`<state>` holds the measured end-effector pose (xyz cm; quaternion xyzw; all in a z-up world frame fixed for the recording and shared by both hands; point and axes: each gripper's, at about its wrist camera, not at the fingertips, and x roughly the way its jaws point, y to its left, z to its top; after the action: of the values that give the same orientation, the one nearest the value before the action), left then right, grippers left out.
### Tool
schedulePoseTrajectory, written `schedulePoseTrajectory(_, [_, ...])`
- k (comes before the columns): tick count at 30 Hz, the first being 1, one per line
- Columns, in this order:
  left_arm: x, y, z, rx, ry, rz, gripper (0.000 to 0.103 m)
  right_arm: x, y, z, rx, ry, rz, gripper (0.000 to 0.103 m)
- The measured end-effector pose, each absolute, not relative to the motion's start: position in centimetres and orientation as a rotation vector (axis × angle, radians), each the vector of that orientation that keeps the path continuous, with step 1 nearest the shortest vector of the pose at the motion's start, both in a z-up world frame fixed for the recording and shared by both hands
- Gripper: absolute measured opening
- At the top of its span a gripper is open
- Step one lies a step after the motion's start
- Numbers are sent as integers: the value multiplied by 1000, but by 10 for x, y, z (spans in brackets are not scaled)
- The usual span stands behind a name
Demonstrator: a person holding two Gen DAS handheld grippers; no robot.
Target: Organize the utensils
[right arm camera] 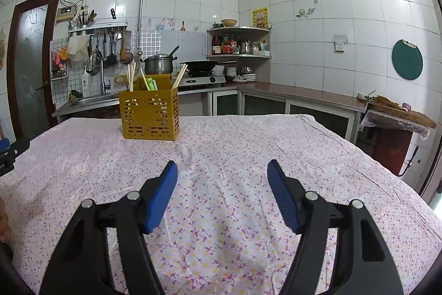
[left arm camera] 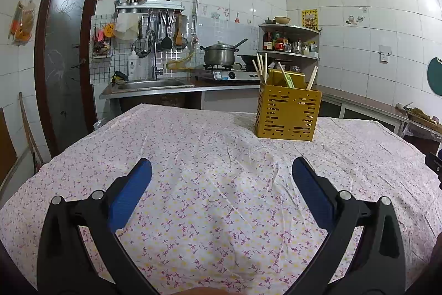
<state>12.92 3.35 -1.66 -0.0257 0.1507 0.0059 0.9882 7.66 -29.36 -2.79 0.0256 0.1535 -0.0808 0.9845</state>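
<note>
Kitchen table [left arm camera: 193, 145] shows no loose utensils, chopsticks [left arm camera: 262, 67] already standing in the yellow holder [left arm camera: 287, 115], so both spread, empty grippers, left gripper [left arm camera: 221, 170] and right gripper [right arm camera: 222, 170], should probably just draw clear without knocking it.

Gaping right claw [right arm camera: 222, 169], holder [right arm camera: 149, 115] beyond

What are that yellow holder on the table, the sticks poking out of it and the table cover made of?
The yellow holder looks like moulded plastic: even mustard colour, matte, neat slotted walls. The sticks seem pale bamboo or wood, plain and unvarnished, probably chopsticks. The table cover is thin floral fabric, judging by its creases and wrinkles.
</note>
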Motion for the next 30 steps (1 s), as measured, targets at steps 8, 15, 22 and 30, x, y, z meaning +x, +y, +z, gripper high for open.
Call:
schedulePoseTrajectory(8, [131,35,-18,-51,302,17,98,76,-294,-28,52,308,-163,67])
schedulePoseTrajectory(15, [131,35,-18,-50,301,17,98,76,-294,-28,51,310,-162,67])
schedulePoseTrajectory(22, [130,35,-17,-52,301,17,98,76,-293,-28,51,310,-162,68])
schedulePoseTrajectory(30, [131,36,-18,-54,301,17,98,76,-293,-28,52,310,-162,68])
